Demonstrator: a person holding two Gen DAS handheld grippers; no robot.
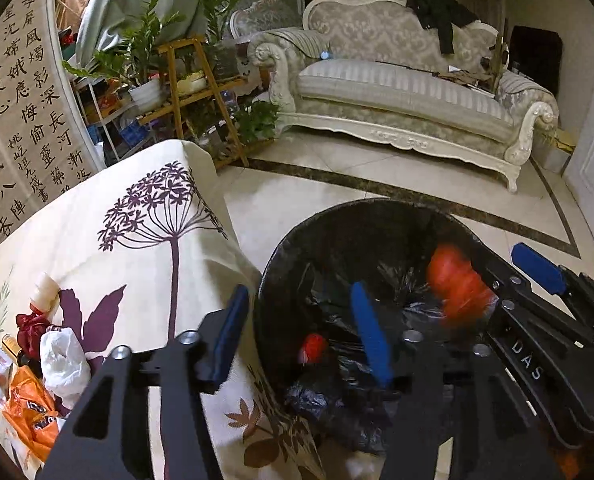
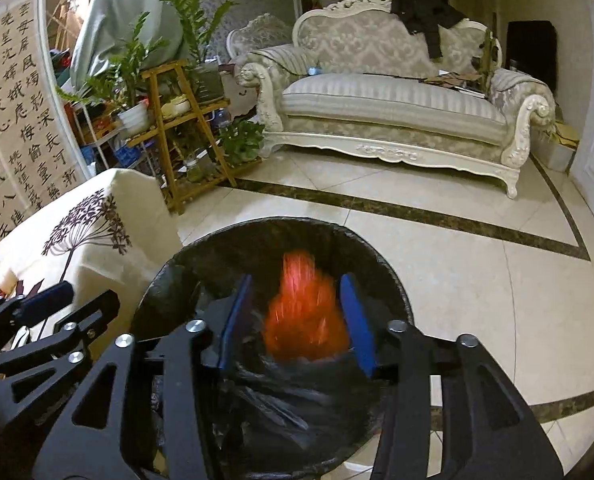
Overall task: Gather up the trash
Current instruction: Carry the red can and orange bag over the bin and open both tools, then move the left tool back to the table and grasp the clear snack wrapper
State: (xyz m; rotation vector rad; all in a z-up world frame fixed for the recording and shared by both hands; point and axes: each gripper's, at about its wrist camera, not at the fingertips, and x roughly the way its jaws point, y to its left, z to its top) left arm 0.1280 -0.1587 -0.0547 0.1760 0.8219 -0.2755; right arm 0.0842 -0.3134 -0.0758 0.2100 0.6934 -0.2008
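A round bin lined with a black bag [image 1: 297,248] [image 2: 201,248] stands on the floor beside the table. My left gripper [image 1: 299,292] is open over the bin's left rim with nothing between its fingers. My right gripper [image 2: 297,280] hangs open above the bin. A blurred orange-red piece of trash [image 2: 305,320] [image 1: 457,284] is between its blue pads but touches neither. A small red scrap [image 1: 315,348] lies in the bag. More trash sits on the table at the left: an orange bag [image 1: 29,408], white plastic [image 1: 63,364] and a red wrapper [image 1: 31,328].
The table with a cream floral cloth [image 1: 137,240] touches the bin's left side. A wooden plant stand [image 1: 193,96] and a pale sofa [image 1: 397,92] stand beyond on the tiled floor [image 2: 457,264]. A calligraphy screen [image 1: 21,100] lines the left.
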